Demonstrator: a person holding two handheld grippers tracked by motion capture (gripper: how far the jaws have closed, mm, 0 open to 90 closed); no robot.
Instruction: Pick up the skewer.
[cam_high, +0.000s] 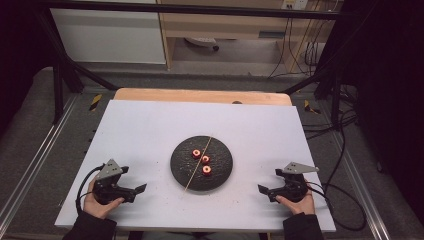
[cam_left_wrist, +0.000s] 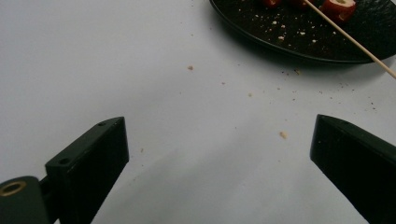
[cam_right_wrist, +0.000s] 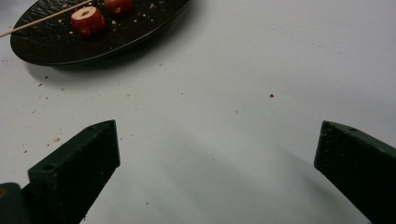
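Observation:
A black round plate (cam_high: 220, 172) lies mid-table with three red ring-shaped food pieces (cam_high: 205, 159) on it. A thin wooden skewer (cam_high: 198, 162) rests slantwise across the plate. My left gripper (cam_high: 134, 179) sits open on the white surface left of the plate, held by a hand. My right gripper (cam_high: 270, 181) sits open to the plate's right. In the left gripper view the open left gripper (cam_left_wrist: 219, 123) faces the plate (cam_left_wrist: 299, 42), the skewer (cam_left_wrist: 355, 42) and a red piece (cam_left_wrist: 338, 7). In the right gripper view the open right gripper (cam_right_wrist: 218, 126) faces the plate (cam_right_wrist: 46, 46), the skewer (cam_right_wrist: 42, 18) and a red piece (cam_right_wrist: 88, 19).
A white board (cam_high: 150, 130) covers the wooden table (cam_high: 202, 95). Small crumbs (cam_left_wrist: 283, 135) lie scattered around the plate. Cables (cam_high: 345, 150) trail off the right edge, and black frame bars (cam_high: 65, 65) stand at the far corners.

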